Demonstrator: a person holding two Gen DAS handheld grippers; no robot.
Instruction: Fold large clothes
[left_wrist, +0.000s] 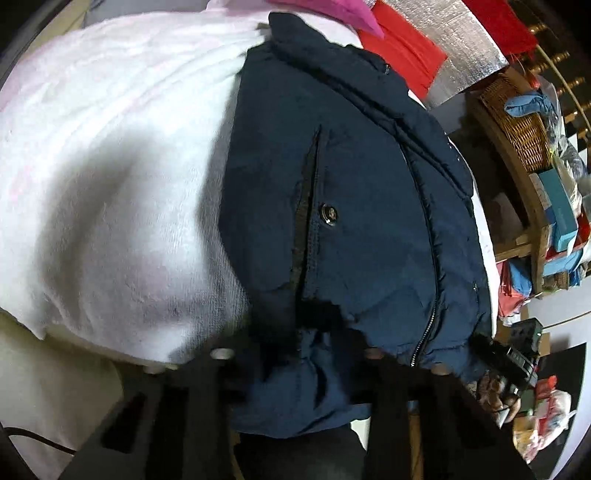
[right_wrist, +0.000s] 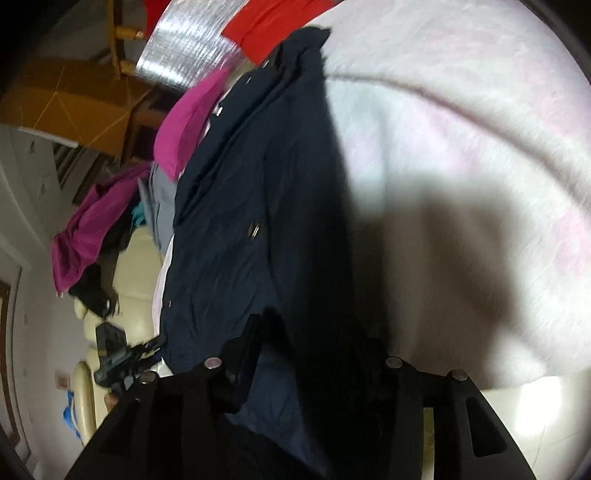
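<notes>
A navy padded jacket (left_wrist: 351, 184) with a zip and a snap button lies on a white fluffy blanket (left_wrist: 110, 166). In the left wrist view my left gripper (left_wrist: 306, 325) is at the jacket's near hem, its dark fingers pinching bunched fabric. In the right wrist view the same jacket (right_wrist: 240, 221) runs up the middle, with my right gripper (right_wrist: 295, 339) shut on its near edge. Each view shows the other gripper beyond the jacket's side: the right gripper (left_wrist: 509, 354), held by a hand, and the left gripper (right_wrist: 118, 358).
A pink garment (right_wrist: 188, 129), a red cloth (left_wrist: 402, 55) and a silver foil sheet (left_wrist: 461, 48) lie past the jacket's collar. A wooden shelf holds a wicker basket (left_wrist: 517, 125) and boxes. A magenta garment (right_wrist: 92, 229) hangs over a cream sofa (right_wrist: 136, 277).
</notes>
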